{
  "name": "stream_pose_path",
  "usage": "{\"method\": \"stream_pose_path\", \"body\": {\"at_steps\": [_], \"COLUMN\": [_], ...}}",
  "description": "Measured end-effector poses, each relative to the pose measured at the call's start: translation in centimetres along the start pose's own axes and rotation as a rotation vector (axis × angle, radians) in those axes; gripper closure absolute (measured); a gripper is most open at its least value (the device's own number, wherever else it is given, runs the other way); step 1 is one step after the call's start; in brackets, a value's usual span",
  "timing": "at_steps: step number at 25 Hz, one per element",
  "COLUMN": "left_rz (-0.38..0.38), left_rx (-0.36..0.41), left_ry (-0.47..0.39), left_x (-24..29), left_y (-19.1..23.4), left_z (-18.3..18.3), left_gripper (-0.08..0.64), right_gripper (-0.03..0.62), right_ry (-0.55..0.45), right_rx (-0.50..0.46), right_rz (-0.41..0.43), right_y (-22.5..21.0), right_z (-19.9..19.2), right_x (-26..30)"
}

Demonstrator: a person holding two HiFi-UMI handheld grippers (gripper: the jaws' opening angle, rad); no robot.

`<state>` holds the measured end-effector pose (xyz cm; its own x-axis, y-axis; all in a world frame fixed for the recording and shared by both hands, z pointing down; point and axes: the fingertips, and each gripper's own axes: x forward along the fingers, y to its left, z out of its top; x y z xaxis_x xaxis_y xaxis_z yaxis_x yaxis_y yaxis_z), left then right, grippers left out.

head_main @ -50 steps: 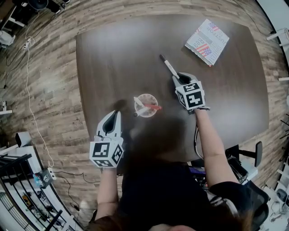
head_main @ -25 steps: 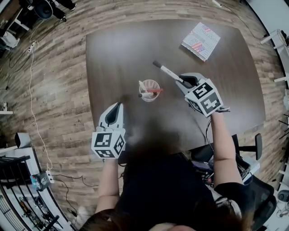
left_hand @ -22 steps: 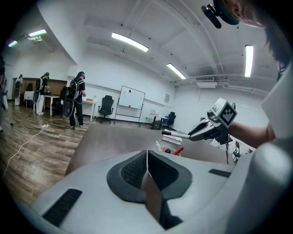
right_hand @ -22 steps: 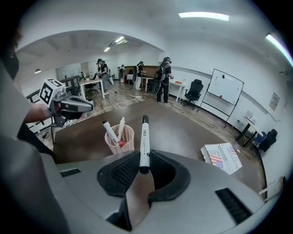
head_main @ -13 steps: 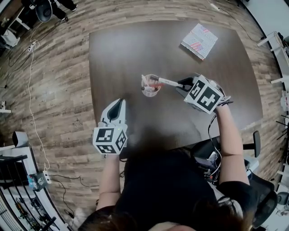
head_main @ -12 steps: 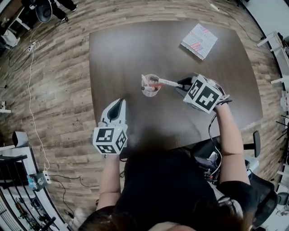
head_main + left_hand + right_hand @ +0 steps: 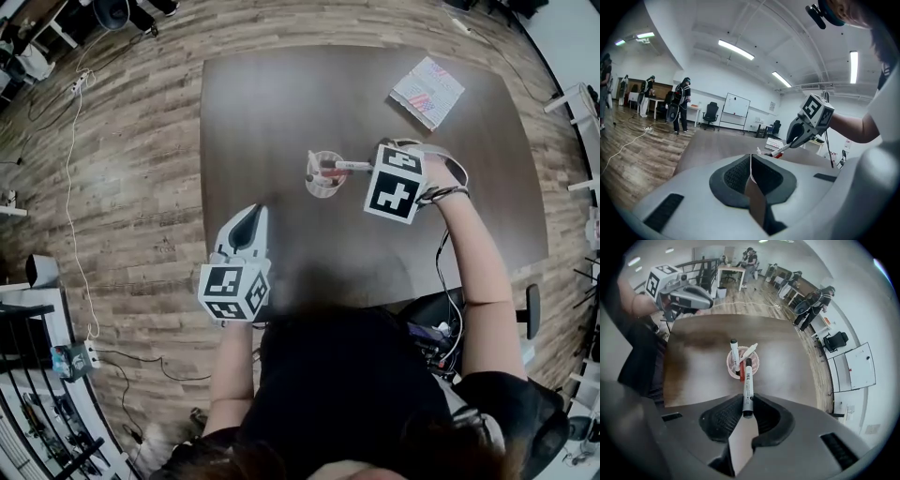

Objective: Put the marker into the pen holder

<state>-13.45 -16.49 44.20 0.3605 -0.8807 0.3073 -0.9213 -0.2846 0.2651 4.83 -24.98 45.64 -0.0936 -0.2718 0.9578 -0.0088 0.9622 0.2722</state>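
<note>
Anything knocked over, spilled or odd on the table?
Nothing stands out. The pen holder stands upright with its pens inside, the right gripper holds the marker over it, and the booklet lies flat near the table's far corner.

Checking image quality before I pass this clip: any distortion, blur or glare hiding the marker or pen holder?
Head view: fisheye bends the table edges; the pen holder reads clearly. Right gripper view: dark round vignette, yet the marker is crisp between the jaws. Left gripper view: bright ceiling strips glare; the near jaws look soft.
</note>
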Motion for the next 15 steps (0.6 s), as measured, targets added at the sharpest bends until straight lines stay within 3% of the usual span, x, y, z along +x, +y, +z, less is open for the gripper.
{"method": "stream_pose_path", "body": {"at_steps": [4,8,15], "left_rz": [0.009,0.011,0.008], "left_rx": [-0.007,-0.010,-0.008], "left_ry": [-0.005,0.002,0.015], "left_x": [-0.6,-0.8,-0.5], "left_y": [0.2,0.8,0.3], "left_z": [-0.2,-0.3,-0.5], "left_gripper": [0.528,0.529,0.528], "right_gripper": [0.505,0.505,0.503], "right_ry": [0.106,0.111,0.143], "right_rx": [-0.132,-0.181,-0.267], "right_rz": [-0.007,-0.002,0.010], "right_y": [-0.2,-0.5,-0.6], "right_z": [0.4,2.4,2.6], "right_x": [0.8,1.4,2.7]}}
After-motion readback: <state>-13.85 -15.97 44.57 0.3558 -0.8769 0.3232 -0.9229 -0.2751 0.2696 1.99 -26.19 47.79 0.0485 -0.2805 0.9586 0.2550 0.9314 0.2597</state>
